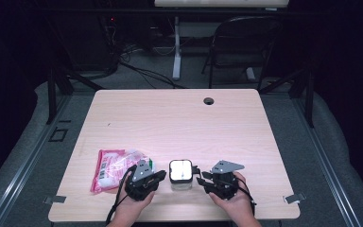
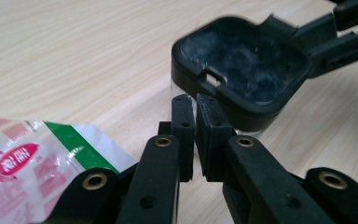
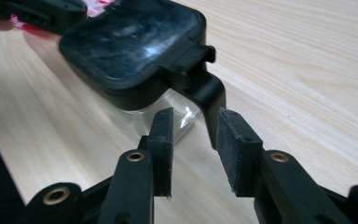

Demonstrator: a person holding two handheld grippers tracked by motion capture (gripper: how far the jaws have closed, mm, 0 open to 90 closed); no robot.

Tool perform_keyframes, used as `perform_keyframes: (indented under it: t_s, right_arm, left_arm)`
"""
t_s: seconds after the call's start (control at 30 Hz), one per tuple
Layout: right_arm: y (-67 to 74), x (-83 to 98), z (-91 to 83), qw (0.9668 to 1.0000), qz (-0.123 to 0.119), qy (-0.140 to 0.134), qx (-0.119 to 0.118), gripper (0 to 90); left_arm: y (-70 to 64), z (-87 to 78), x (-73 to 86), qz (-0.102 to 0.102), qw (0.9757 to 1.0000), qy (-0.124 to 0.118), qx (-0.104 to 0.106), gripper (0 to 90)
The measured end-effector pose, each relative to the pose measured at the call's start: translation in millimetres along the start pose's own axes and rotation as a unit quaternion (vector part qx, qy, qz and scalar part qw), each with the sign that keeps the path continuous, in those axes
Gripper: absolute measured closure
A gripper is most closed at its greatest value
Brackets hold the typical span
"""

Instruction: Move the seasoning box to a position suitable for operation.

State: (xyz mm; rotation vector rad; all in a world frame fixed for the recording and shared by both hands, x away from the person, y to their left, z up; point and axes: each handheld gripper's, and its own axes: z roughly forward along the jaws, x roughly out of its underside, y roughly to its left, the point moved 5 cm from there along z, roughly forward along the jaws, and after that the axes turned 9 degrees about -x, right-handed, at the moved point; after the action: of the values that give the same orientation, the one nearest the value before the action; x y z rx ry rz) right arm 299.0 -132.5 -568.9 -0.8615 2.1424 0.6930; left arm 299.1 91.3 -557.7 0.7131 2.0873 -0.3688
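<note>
We note the left claw [image 2: 195, 105] first: its two black jaws stand nearly together, a thin slit between the pads, their tips right at the near side of the clear square container with a black clip-on lid [image 2: 240, 74]; nothing is gripped that we can make out, and whether the tips touch the lid rim we cannot tell. The right claw [image 3: 195, 128] stands half wide, and in the right gripper view the black latch flap [image 3: 210, 100] hanging from the lid's edge lies in the gap between its pads, neither pad pressing on it. From the high view, the container [image 1: 181, 173] sits on the pale wood-grain tabletop [image 1: 179, 123] near its front edge, between the left claw [image 1: 159, 176] and the right claw [image 1: 201, 178], each held in a hand coming in from the bottom. Just left of the left claw lies a clear plastic packet with pink and red print and a green stripe [image 1: 116, 168], flat on the tabletop; its corner [image 2: 32, 158] shows beside the left jaws.
</note>
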Motion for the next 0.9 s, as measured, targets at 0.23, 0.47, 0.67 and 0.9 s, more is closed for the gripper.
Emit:
perform_keyframes:
  t_s: [0.23, 0.47, 0.67, 0.9]
  right_arm:
    - [2.2, -10.6, -11.3, 0.9996, 0.019, -0.017, 0.016, 69.5]
    - [-0.9, -26.9, -11.3, 0.9980, 0.037, -0.045, 0.024, 73.1]
    - [1.5, -36.1, -9.4, 0.9975, 0.032, -0.059, 0.024, 75.6]
    - [1.2, -39.9, -5.3, 0.9972, 0.034, -0.058, 0.032, 79.6]
  left_arm:
    - [7.7, -13.1, -11.6, -0.007, 0.9997, -0.021, 0.007, 82.0]
    - [8.0, -8.0, -10.4, 0.001, 0.9999, -0.007, 0.010, 80.9]
    - [5.0, -6.1, -10.4, 0.013, 0.9998, -0.003, 0.013, 83.4]
    - [2.5, -5.4, -8.3, 0.025, 0.9995, 0.006, 0.020, 89.5]
